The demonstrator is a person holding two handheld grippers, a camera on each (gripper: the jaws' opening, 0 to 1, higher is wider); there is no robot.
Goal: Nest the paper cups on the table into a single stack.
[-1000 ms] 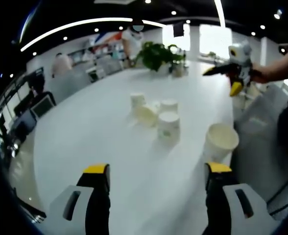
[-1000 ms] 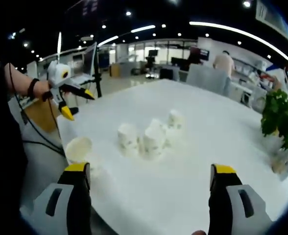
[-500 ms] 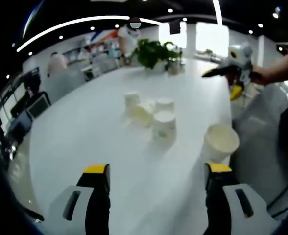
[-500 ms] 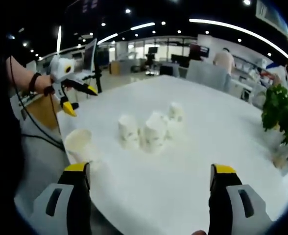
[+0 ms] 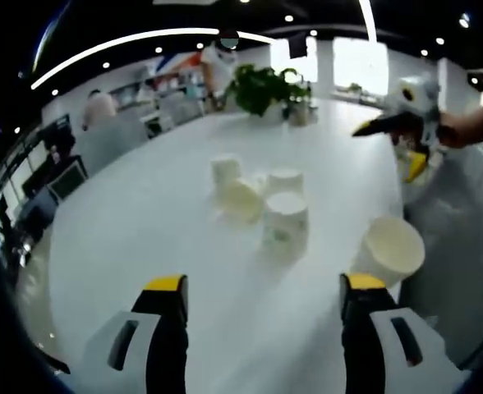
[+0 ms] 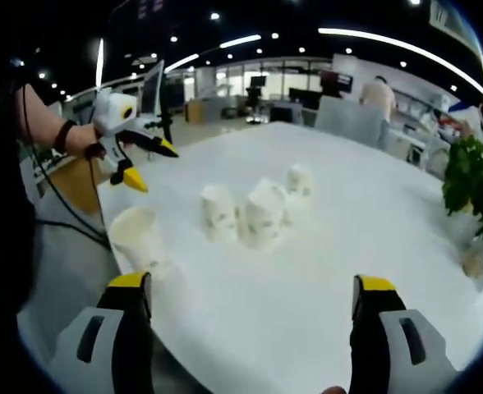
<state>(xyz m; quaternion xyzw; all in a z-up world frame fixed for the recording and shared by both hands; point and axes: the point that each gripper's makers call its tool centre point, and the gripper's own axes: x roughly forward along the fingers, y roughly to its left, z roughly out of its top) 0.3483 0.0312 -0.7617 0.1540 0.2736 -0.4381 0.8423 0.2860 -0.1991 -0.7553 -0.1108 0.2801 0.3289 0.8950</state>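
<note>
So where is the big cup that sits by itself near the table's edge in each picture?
Left gripper view: the lone cup stands at the lower right, near the table's edge, just above the right jaw.
Right gripper view: the same lone cup sits at the lower left, above the left jaw.
Shared landmark: the cluster of cups mid-table, beside it in both.

An open-plan office: long white table [image 5: 143, 222], desk monitors [image 5: 69, 176], ceiling downlights [image 6: 215, 16].
</note>
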